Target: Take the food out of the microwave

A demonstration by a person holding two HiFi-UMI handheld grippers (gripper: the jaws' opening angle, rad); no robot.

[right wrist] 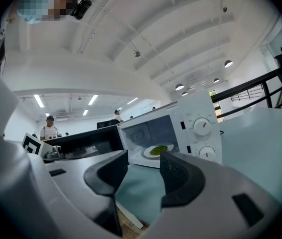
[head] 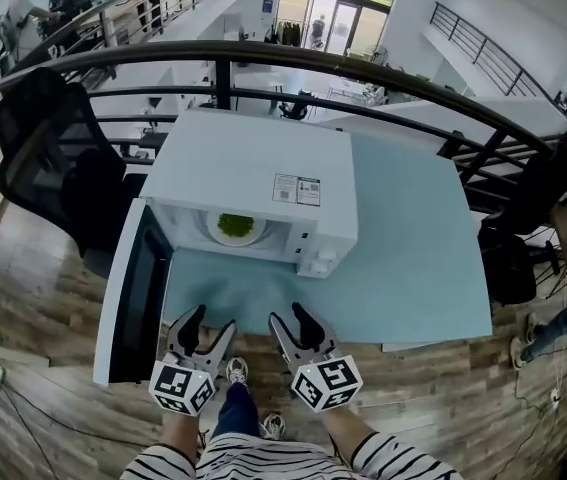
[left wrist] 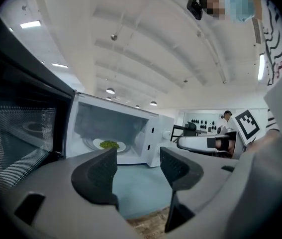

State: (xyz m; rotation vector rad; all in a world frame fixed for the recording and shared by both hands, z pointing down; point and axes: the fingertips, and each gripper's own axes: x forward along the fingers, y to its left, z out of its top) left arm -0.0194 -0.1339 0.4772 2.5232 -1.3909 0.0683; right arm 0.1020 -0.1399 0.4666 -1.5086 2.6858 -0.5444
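**Food in the open microwave, both grippers short of it.** We mark the food [head: 235, 225], a small heap of green pieces, on a white plate [head: 255, 235] that sits in the cavity of the microwave [head: 253, 168]. It lies ahead of both grippers and well apart from them. In the left gripper view it shows just above the tip of the left-hand jaw. In the right gripper view it shows over the gap between the jaws, close to the right-hand one.

The left gripper [head: 211, 320] is released. Its jaws stand apart, with only the table [head: 413, 268] and a strip of wooden floor [head: 53, 268] visible between them. The right gripper [head: 288, 315] is likewise released and empty. The two grippers hang side by side at the near edge of the table, pointing toward the cavity.

We find the microwave door [head: 133, 293] swung fully open, just beside the left gripper on its outer side. Two dials [right wrist: 202, 126] sit on the panel ahead of the right gripper, to the right of the cavity.

Behind the grippers are the person's striped sleeves [head: 263, 460]. A black chair [head: 48, 158] stands beyond the door, far to the left of the left gripper. A dark railing [head: 363, 73] curves past the far side of the microwave.
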